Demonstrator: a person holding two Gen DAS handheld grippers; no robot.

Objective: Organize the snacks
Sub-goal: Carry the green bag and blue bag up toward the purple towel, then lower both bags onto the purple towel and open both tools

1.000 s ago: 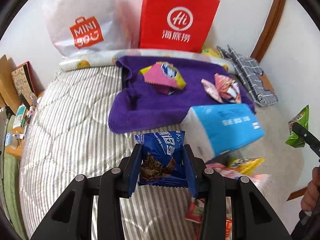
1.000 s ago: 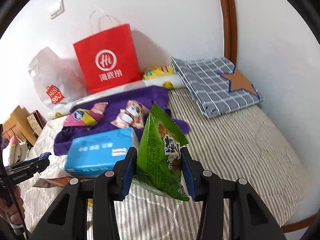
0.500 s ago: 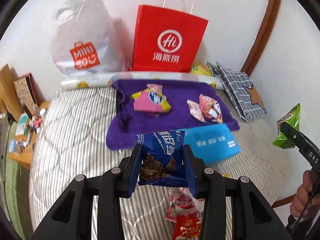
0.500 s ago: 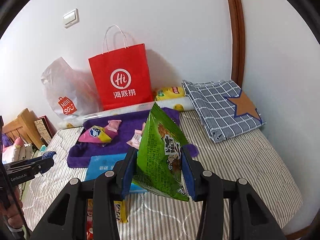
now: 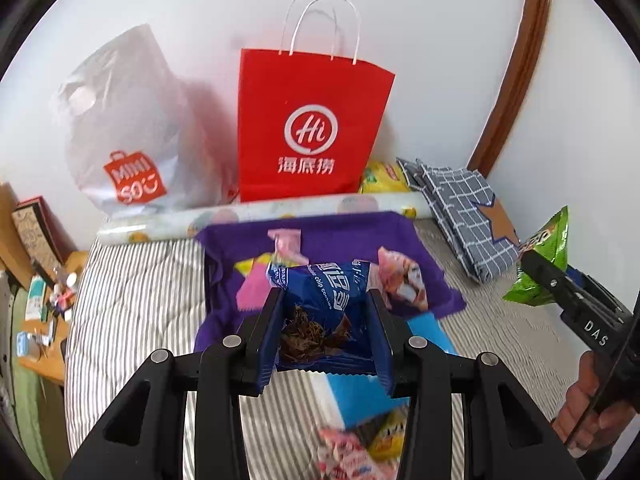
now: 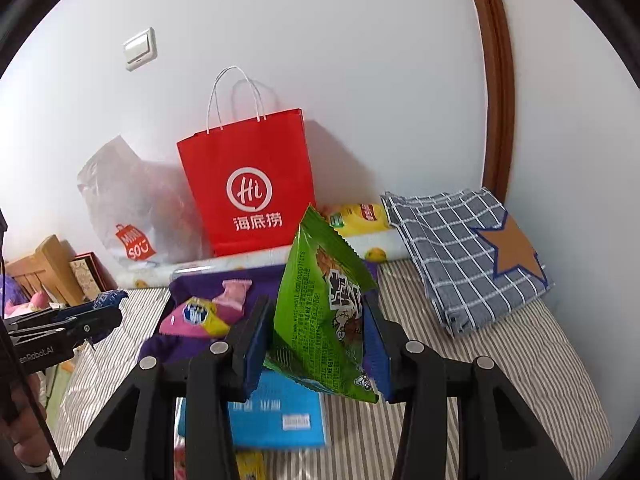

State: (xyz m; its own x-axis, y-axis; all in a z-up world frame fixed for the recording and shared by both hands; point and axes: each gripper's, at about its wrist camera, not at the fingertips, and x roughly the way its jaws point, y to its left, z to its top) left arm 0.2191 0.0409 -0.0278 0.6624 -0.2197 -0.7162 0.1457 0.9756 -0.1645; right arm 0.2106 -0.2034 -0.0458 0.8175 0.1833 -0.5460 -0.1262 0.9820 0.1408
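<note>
My left gripper (image 5: 325, 334) is shut on a blue cookie packet (image 5: 324, 300) and holds it in the air above the bed. My right gripper (image 6: 316, 344) is shut on a green snack bag (image 6: 324, 312), also held in the air; the bag also shows at the right of the left wrist view (image 5: 544, 260). A purple towel (image 5: 340, 236) lies on the striped bed with a pink and yellow snack (image 6: 200, 316) and a pink wrapped snack (image 5: 404, 280) on it. A red paper bag (image 5: 308, 128) stands upright against the wall behind the towel.
A white MINISO plastic bag (image 5: 124, 132) leans left of the red bag. A blue tissue pack (image 6: 276, 412) lies below the grippers, with loose snacks (image 5: 352, 456) by it. A checked folded cloth (image 6: 468, 256) lies right. A yellow packet (image 6: 356, 216) and rolled sheet (image 5: 160, 226) sit by the wall.
Both grippers have risen and pulled back with their packets still held; the red bag and wall now stand higher and fuller in both views, and the tissue pack has dropped under the grippers.
</note>
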